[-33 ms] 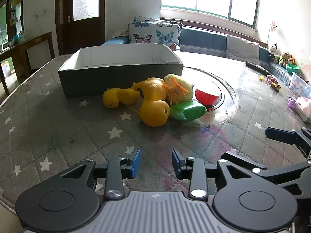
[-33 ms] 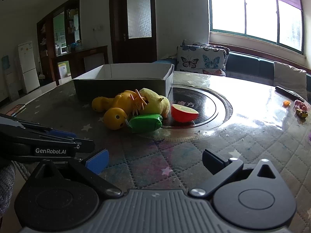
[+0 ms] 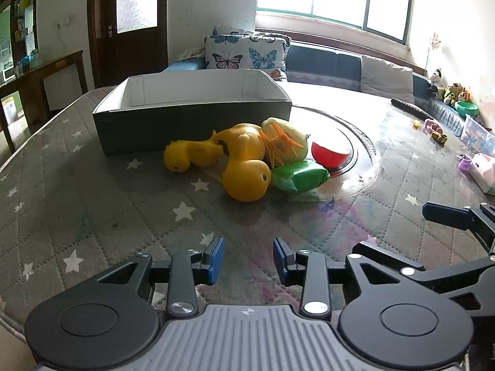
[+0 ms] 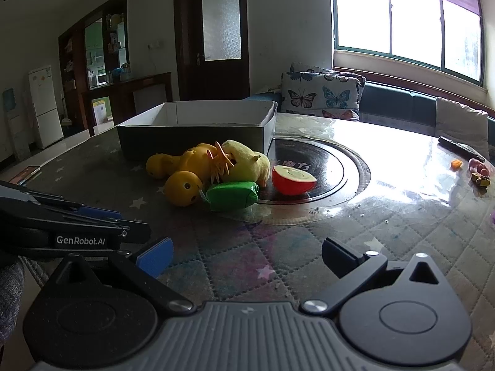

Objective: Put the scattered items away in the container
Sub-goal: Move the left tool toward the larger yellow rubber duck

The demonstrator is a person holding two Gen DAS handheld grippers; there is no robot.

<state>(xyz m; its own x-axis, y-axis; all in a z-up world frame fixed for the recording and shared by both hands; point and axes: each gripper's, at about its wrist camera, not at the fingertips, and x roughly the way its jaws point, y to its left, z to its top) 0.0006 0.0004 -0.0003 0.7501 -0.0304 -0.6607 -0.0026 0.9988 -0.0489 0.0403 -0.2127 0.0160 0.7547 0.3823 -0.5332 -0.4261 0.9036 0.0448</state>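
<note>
Both grippers hover low over the star-patterned table (image 3: 77,185), empty: left gripper (image 3: 248,259) partly open, right gripper (image 4: 244,255) spread wide. Beyond them sits a touching cluster (yellow rubber ducks (image 3: 244,179), green packet (image 3: 298,175), red apple half (image 4: 293,181)). Farthest, the grey box (image 3: 191,120) shows only white inner walls.

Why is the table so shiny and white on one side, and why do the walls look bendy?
In the right wrist view, window light bounces off the glossy table, washing it white, while the room's left side stays dark. In the left wrist view, the same glare sits behind the box. Both fisheye lenses curve straight edges near the picture borders.
</note>
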